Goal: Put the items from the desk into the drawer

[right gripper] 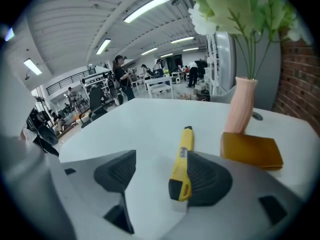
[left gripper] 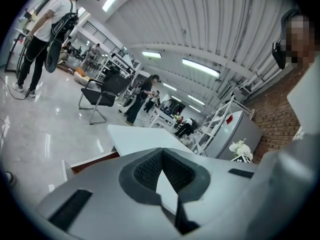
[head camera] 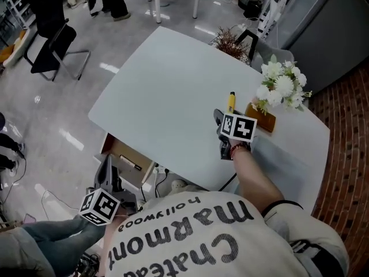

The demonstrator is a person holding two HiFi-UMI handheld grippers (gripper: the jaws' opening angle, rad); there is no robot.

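White cloth with dark lettering, the person's shirt point(head camera: 190, 235), fills the nearest ground in the head view. Well apart from the pink vase point(right gripper: 241, 109), low on the person's left and off the edge of the surface point(head camera: 173, 91), the left claw point(head camera: 105, 163) hangs beside the open drawer point(head camera: 122, 153). Its own view shows its tips pressed together with nothing between them point(left gripper: 161, 151). A small dark thing point(head camera: 131, 165) lies in the drawer; what it is cannot be made out.

Closer to the vase, on the side towards the person, the right claw point(head camera: 222, 118) points down at the surface, its pads spread wide point(right gripper: 160, 156). A yellow cutter point(right gripper: 182, 159) with a black rear end lies flat on the surface between those pads. It is close against the right-hand pad and clear of the other, its tip pointing away from the person. No pad squeezes it.

Just beside the foot of the vase, on its near side, lies a flat amber block point(right gripper: 251, 150). White flowers point(head camera: 282, 88) rise from the vase.

Beyond the vase, near the far edge of the surface, stands a brown dried plant point(head camera: 229, 42). Well away from the vase, on the grey floor past the surface's left side, is a black chair point(head camera: 55, 45).
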